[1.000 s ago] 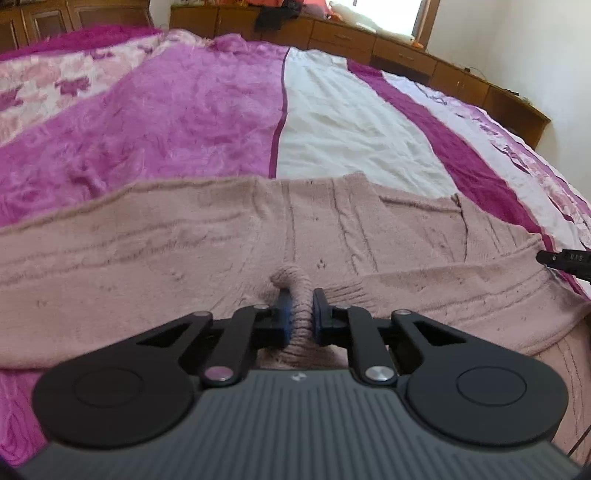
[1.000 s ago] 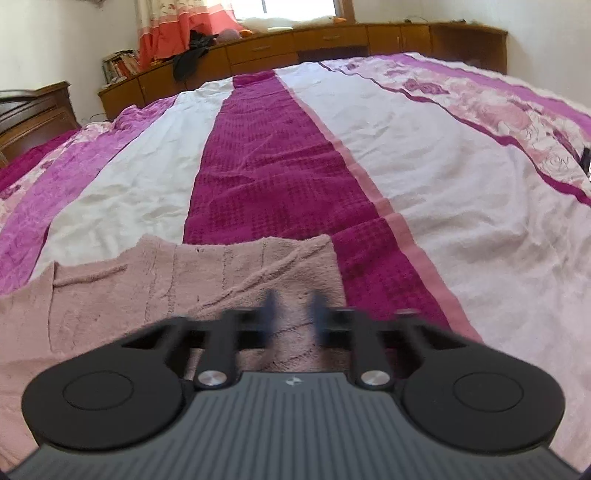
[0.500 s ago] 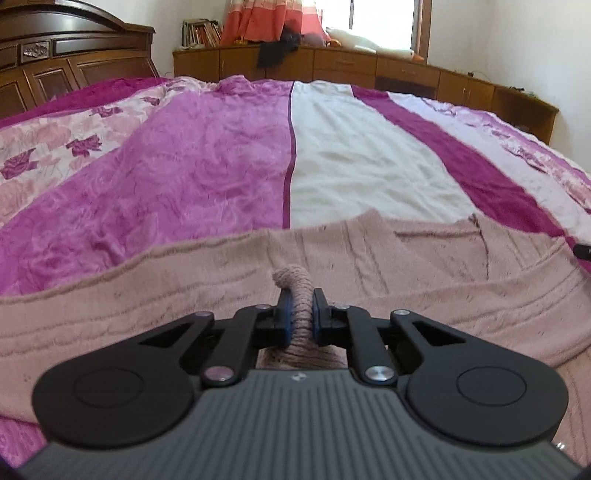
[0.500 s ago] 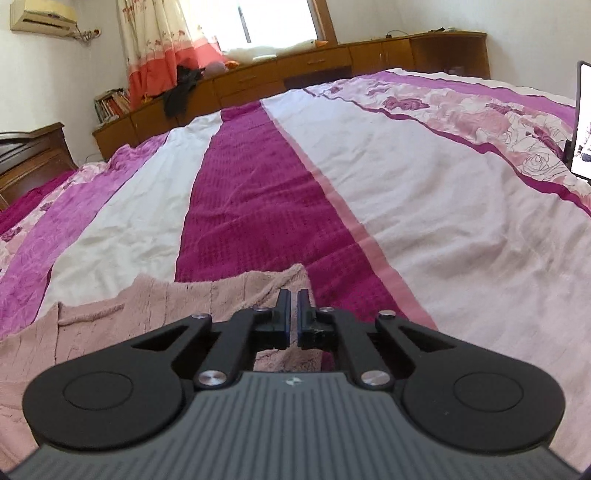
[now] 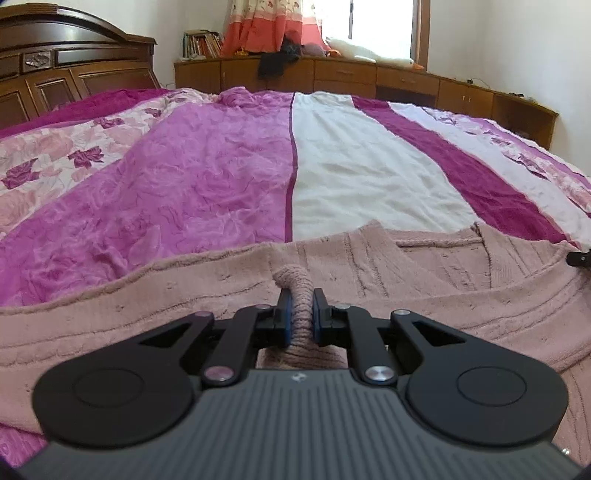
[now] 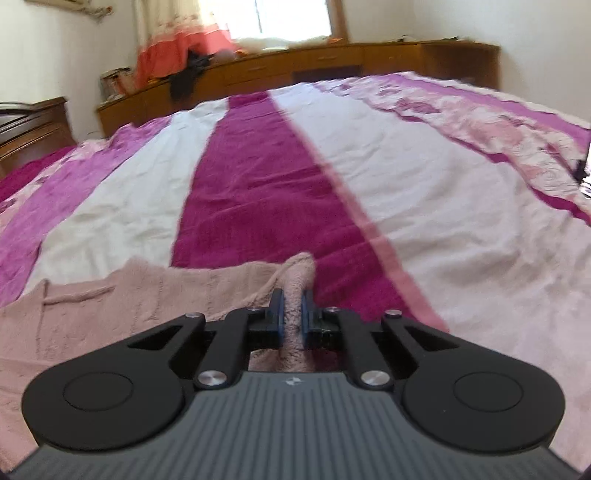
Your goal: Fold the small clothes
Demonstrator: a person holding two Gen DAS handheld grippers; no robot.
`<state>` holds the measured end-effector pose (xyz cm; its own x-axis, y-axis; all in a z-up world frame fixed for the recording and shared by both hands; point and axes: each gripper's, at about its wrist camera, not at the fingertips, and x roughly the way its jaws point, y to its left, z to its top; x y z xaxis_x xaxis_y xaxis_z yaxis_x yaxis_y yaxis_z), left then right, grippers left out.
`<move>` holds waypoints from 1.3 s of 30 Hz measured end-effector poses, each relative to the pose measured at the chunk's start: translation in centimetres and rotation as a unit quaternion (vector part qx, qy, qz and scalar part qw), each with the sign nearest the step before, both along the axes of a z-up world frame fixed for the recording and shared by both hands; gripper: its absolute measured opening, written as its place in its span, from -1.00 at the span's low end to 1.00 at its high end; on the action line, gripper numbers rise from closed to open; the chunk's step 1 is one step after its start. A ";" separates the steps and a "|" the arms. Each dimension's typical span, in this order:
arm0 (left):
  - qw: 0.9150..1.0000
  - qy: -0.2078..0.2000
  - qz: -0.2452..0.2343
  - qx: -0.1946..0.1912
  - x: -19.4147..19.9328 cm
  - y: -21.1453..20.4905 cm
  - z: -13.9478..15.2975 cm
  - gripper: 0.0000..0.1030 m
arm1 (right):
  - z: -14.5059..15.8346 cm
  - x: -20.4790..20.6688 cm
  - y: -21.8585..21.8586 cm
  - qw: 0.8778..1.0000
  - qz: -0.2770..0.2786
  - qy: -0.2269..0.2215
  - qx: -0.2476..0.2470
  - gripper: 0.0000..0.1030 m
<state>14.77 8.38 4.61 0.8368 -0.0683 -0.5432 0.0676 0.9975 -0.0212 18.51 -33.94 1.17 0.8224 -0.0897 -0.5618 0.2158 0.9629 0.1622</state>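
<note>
1. Across the lower half of both frames I see the pink knit sweater [image 5: 424, 280] spread on the striped magenta-and-white bedspread [image 5: 351, 173].
2. My left gripper [image 5: 299, 314] is clenched on a bunched sweater fold.
3. My right gripper [image 6: 291, 314] pinches the sweater's edge.
4. Upper left: wooden headboard [image 5: 74, 70].
5. Top: low wooden cabinets [image 5: 351, 77], curtain [image 5: 273, 26], window.

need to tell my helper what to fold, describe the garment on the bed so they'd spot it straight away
On the big bed, its bedspread striped magenta, white and floral pink, look at the near edge. The dusty-pink cable-knit sweater lies spread there, pinched by the left gripper and right gripper. It is the only knitted, plain-coloured piece on the bed.
</note>
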 end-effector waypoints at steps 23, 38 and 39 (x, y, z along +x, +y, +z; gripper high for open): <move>0.998 0.054 0.004 0.017 -2.7 -0.5 2.0 -0.37 | 4.2 -7.0 0.6 0.999 0.031 -0.006 0.042 -0.09; 0.995 0.093 0.017 0.036 -3.0 -1.0 -0.7 -0.34 | 1.2 -11.1 1.8 0.998 0.044 0.042 0.012 -0.06; 0.995 0.093 0.018 0.036 -3.0 -1.0 -0.7 -0.34 | 0.7 -11.1 1.6 0.998 0.042 0.042 0.021 -0.06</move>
<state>11.74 7.39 3.89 0.7225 0.0053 -0.6913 0.0325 0.9986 0.0417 7.42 -32.37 1.88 0.7761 0.0029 -0.6306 0.1489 0.9709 0.1877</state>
